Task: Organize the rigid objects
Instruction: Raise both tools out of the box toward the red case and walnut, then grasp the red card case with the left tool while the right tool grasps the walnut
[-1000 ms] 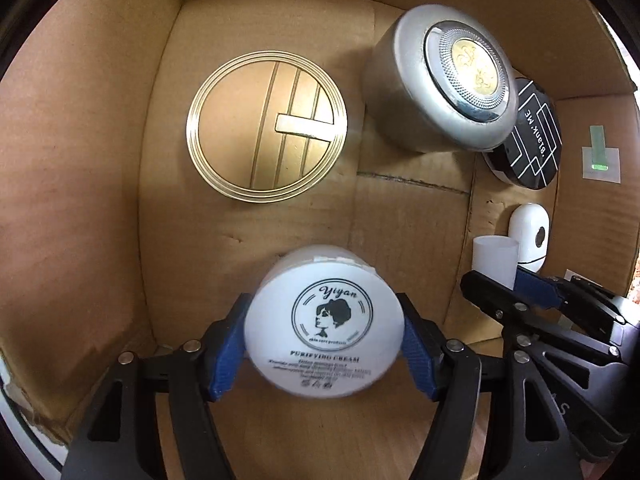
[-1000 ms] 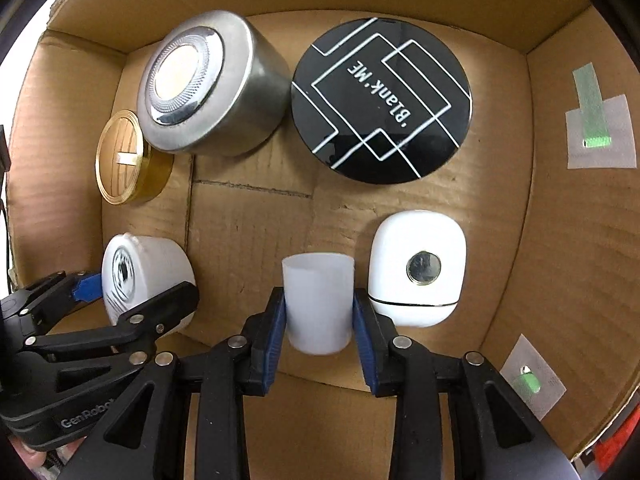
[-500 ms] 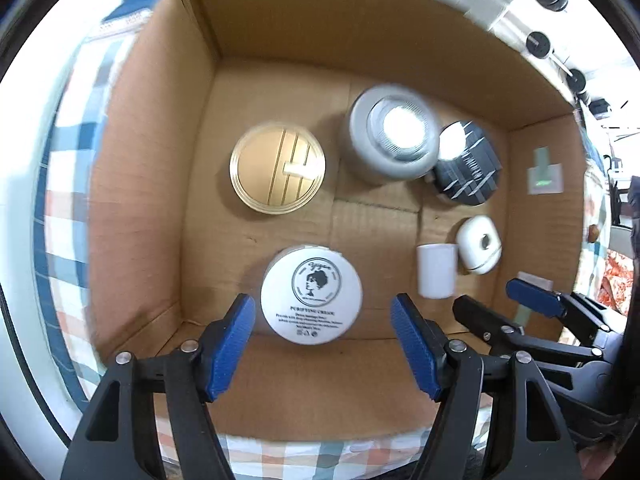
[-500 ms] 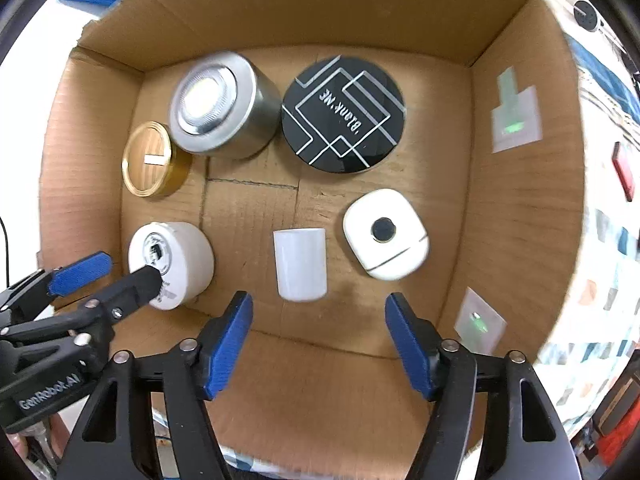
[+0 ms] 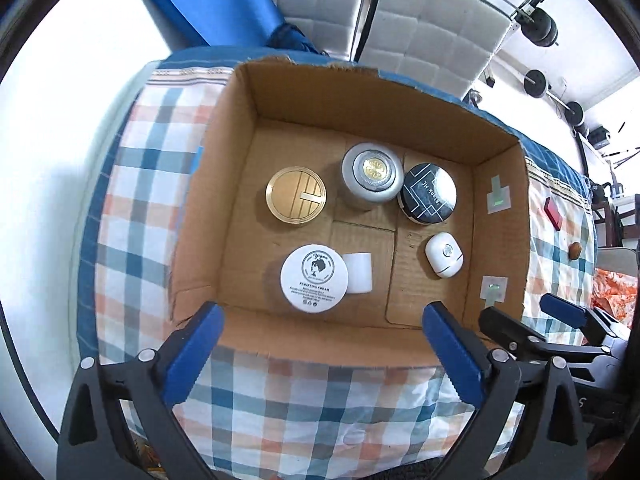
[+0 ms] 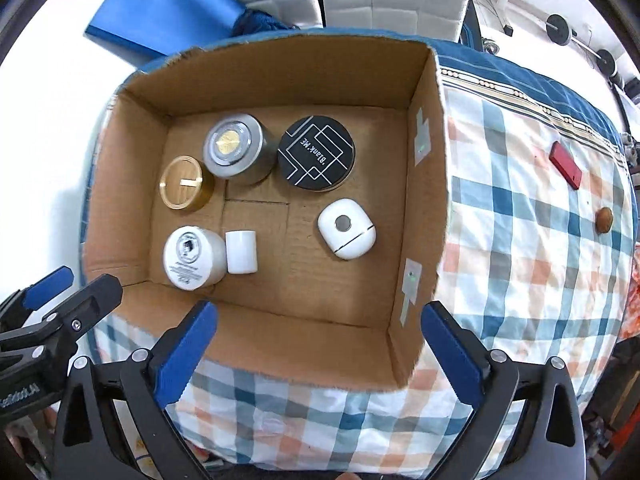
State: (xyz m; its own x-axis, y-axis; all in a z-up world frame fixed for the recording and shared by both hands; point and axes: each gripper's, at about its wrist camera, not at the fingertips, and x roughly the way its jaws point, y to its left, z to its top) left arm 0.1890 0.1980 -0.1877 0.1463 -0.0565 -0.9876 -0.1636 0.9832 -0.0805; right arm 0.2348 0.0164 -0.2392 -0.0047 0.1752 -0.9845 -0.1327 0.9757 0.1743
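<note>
A cardboard box point(image 5: 498, 240) point(image 6: 424, 240) sits on a checked cloth. Inside it stand a white cream jar point(image 5: 314, 278) point(image 6: 194, 258), a small white cup point(image 5: 359, 273) point(image 6: 241, 251) touching the jar, a white rounded case point(image 5: 444, 255) point(image 6: 346, 234), a gold tin point(image 5: 296, 199) point(image 6: 186, 188), a silver tin point(image 5: 372, 176) point(image 6: 238, 154) and a black round tin point(image 5: 427, 193) point(image 6: 316, 153). My left gripper point(image 5: 320, 344) point(image 6: 60, 292) is open and empty, above the box's near wall. My right gripper point(image 6: 320, 344) point(image 5: 532, 320) is open and empty, beside it.
A red flat object point(image 6: 565, 165) point(image 5: 553, 213) and a small brown round object point(image 6: 604, 219) point(image 5: 575, 250) lie on the cloth to the right of the box. A blue mat point(image 6: 160, 12) and a white padded chair point(image 5: 424, 28) stand behind the table.
Both grippers opened, let go of the cream jar and the white cup in the box, and pulled up and back out of the box.
</note>
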